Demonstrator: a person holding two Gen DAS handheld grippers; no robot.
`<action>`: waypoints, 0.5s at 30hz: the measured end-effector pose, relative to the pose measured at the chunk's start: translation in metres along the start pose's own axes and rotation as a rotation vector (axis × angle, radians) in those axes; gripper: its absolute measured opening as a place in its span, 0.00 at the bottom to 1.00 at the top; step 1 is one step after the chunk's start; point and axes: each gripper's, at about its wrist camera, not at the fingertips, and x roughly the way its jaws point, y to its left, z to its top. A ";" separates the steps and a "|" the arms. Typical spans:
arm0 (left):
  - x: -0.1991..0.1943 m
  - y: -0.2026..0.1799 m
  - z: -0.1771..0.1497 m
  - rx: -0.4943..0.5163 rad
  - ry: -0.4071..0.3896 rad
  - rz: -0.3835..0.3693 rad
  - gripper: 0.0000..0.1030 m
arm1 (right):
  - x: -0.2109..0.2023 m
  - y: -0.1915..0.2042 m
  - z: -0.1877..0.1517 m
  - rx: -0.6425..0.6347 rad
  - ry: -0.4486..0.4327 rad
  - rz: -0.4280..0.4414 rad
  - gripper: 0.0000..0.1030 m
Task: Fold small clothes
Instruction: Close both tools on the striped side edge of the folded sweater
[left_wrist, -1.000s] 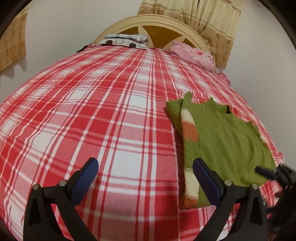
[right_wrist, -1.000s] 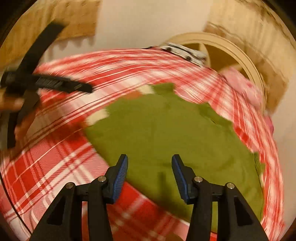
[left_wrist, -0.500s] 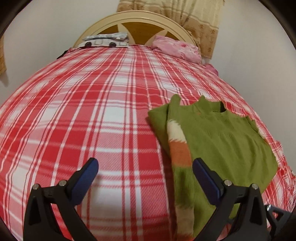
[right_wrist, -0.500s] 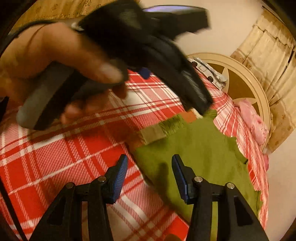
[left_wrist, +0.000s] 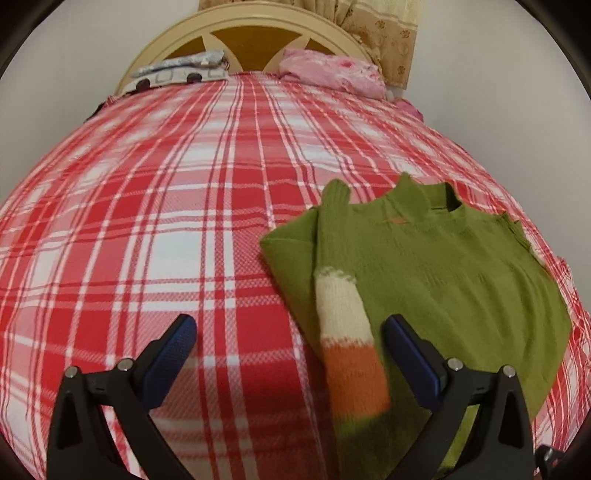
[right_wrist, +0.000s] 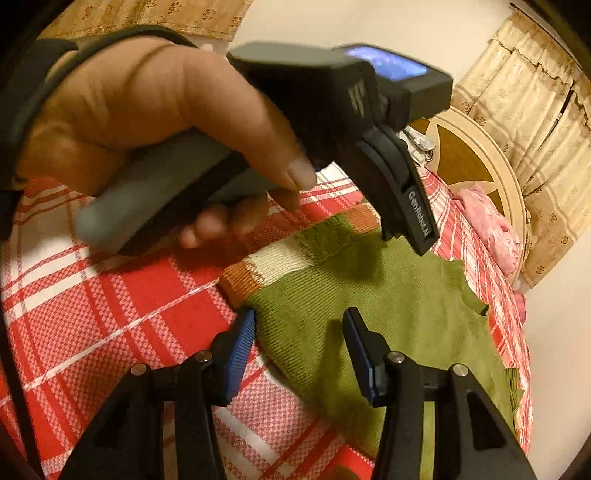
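Green sweater (left_wrist: 436, 273) lies flat at the right of the left-wrist frame on the plaid bedspread (left_wrist: 155, 229), one striped sleeve (left_wrist: 343, 314) already folded over its body. Over the last second the left gripper (left_wrist: 290, 347), jaws spread and empty, has closed in on that sleeve. The right gripper (right_wrist: 299, 345), spread likewise, has dropped to straddle the hem at lower centre, suggesting the next fold is imminent.

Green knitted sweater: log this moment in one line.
green knitted sweater: flat on red plaid bedspread | left hand-held gripper: open | right hand-held gripper: open

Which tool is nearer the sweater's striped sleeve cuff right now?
Left. The left tool hangs open over the striped sleeve; the right tool is open at the green sweater's bottom corner beside it.
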 end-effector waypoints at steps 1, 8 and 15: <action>0.003 0.002 0.001 -0.011 0.004 -0.008 1.00 | 0.001 -0.002 0.000 0.006 0.001 0.004 0.49; 0.015 0.015 0.007 -0.108 0.016 -0.149 0.99 | 0.007 -0.014 0.003 0.049 0.008 0.032 0.48; 0.016 0.014 0.013 -0.137 0.002 -0.262 0.92 | 0.011 -0.012 0.003 0.041 0.006 0.023 0.42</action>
